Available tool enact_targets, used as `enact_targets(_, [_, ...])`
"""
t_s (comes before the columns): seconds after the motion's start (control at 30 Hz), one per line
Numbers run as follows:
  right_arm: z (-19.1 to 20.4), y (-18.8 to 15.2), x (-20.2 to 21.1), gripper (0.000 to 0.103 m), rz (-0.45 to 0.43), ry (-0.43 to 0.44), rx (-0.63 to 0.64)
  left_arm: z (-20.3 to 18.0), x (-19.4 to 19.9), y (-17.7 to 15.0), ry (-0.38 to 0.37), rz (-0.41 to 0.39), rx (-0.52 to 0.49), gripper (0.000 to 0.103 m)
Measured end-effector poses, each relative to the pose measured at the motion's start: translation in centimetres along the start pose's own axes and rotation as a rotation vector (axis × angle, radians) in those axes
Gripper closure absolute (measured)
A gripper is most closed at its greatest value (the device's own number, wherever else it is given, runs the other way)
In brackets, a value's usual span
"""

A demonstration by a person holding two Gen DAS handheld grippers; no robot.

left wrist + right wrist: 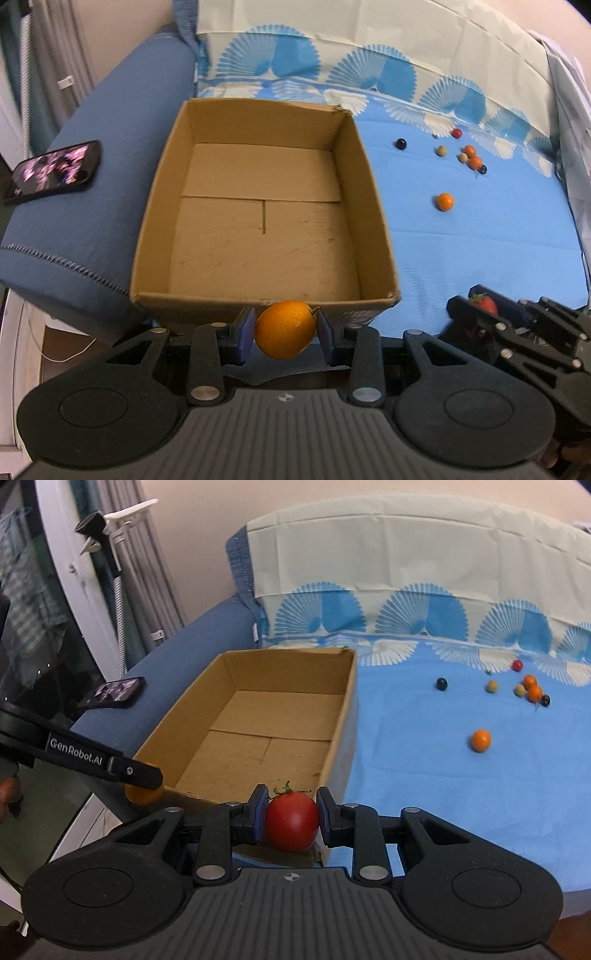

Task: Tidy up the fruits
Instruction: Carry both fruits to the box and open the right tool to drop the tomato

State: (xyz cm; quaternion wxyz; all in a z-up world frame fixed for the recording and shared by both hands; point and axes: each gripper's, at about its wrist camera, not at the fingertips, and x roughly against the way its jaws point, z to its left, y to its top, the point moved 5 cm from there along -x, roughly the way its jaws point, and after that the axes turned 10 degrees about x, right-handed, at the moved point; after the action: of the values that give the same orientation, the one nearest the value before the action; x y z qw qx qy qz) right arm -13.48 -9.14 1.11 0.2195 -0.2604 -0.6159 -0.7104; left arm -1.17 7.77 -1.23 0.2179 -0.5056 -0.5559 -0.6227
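Right of the cardboard box (258,206): 9 small fruits (470,158); left of it, smartphone (51,171) on sofa armrest (110,155).

From where I steer, the cardboard box (258,206) stands open-topped with a bare floor, so I can enter from above; only its near wall rises between my grippers and the inside. Its left side sits against the sofa arm (92,177), where a phone (51,171) lies. To the right, the blue cloth (461,251) is open up to the scattered small fruits (467,157).
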Motion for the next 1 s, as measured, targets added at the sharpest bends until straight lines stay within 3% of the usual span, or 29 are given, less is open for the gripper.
enact_targets(0.4, [1.3, 1.3, -0.4, 0.074, 0.003, -0.021, 0.064, 1.6, 0.4, 0.7, -0.02, -0.027, 0.044, 0.063])
enact_targets(0.83, [1.8, 3.0, -4.2, 0.074, 0.041, 0.004, 0.078, 1.8, -2.6, 4.1, -0.013, -0.021, 0.076, 0.065])
enact_targets(0.9, [1.8, 3.5, -5.1, 0.074, 0.044, 0.002, 0.086, 1.8, -3.3, 4.8, -0.011, -0.021, 0.074, 0.07])
enact_targets(0.93, [1.8, 3.6, -5.6, 0.073, 0.046, 0.001, 0.091, 1.8, -3.6, 5.1, -0.008, -0.02, 0.073, 0.08])
enact_targets(1.0, [1.8, 3.9, -6.7, 0.073, 0.054, -0.001, 0.101, 2.0, -4.4, 5.7, -0.004, -0.02, 0.076, 0.082])
